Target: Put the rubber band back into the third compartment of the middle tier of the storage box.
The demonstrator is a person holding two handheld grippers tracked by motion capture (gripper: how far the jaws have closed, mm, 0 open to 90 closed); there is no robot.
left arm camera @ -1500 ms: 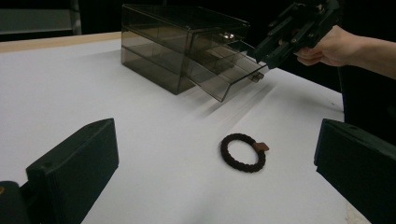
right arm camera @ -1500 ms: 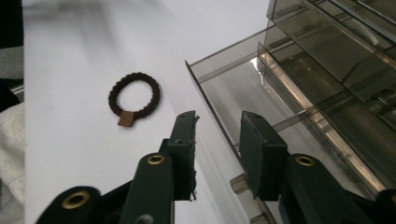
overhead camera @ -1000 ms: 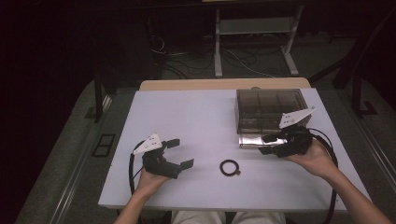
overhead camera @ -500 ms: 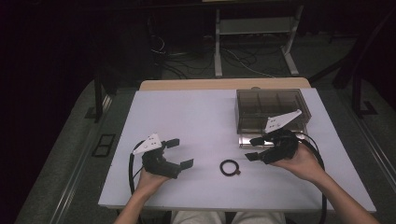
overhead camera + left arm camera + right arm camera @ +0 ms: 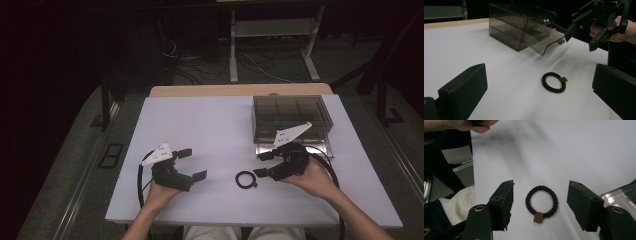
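A black braided ring (image 5: 245, 179) with a small brown tag lies flat on the white table (image 5: 210, 125). My right gripper (image 5: 261, 165) hovers just right of it, open. In the right gripper view the ring (image 5: 541, 201) lies between the two jaws, and neither pad touches it; the jaws have just been opening. My left gripper (image 5: 192, 163) rests open and empty at the front left, pointing toward the ring (image 5: 554, 82). Behind stands a smoky clear drawer box (image 5: 292, 117), its bottom drawer (image 5: 546, 42) pulled out.
The table's near edge lies close under both hands. A pale wooden strip (image 5: 240, 90) runs along its far edge. A metal rack (image 5: 272, 35) and cables stand on the dark floor beyond. The right gripper (image 5: 581, 42) hangs near the drawer front.
The right gripper has moved left, away from the drawer front and toward the ring, with its jaws a little wider. The left gripper and the ring have stayed put.
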